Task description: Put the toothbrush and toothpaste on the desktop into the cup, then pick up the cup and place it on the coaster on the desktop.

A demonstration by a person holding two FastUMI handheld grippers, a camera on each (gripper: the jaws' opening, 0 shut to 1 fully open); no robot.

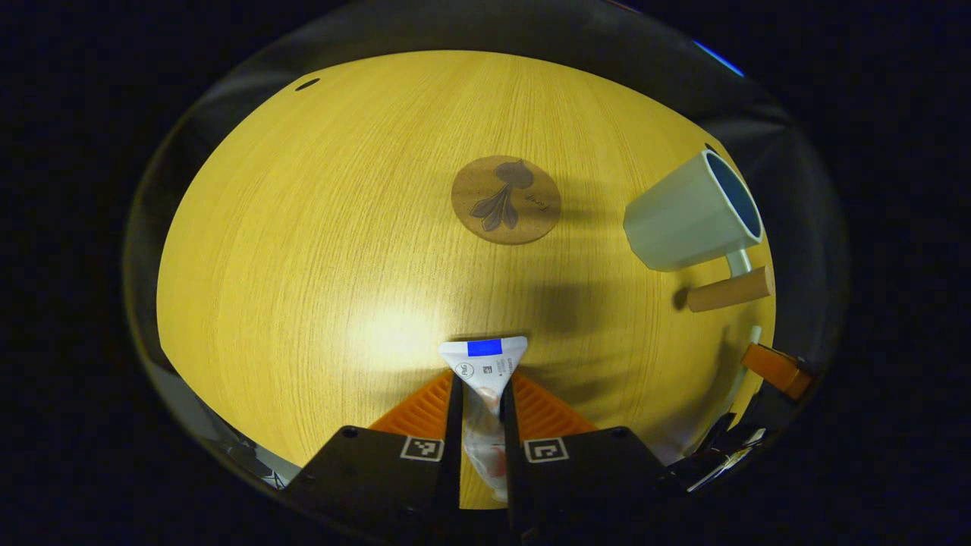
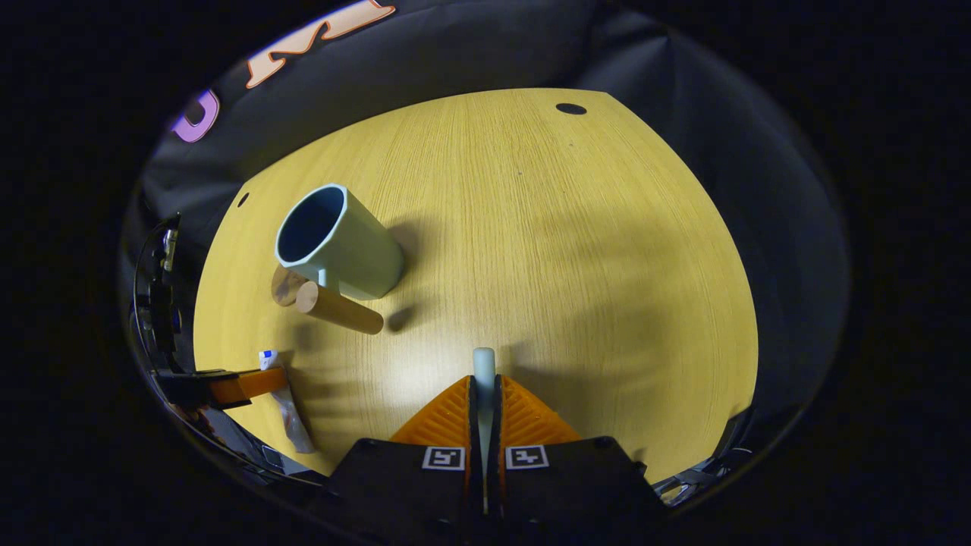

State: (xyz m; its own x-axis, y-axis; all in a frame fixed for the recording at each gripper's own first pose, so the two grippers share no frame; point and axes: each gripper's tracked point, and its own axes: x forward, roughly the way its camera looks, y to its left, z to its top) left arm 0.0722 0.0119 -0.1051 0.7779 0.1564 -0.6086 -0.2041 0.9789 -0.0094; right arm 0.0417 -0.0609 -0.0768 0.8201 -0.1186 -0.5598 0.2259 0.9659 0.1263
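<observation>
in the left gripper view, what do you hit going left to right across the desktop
toothpaste tube held in the left gripper → coaster → cup → the cup's wooden handle → right gripper at the far right edge

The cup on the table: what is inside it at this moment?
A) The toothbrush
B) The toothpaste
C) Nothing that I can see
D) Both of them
C: the cup shows a bare dark interior in the right gripper view, while the toothpaste sits clamped in the left gripper and the toothbrush in the right gripper.
</observation>
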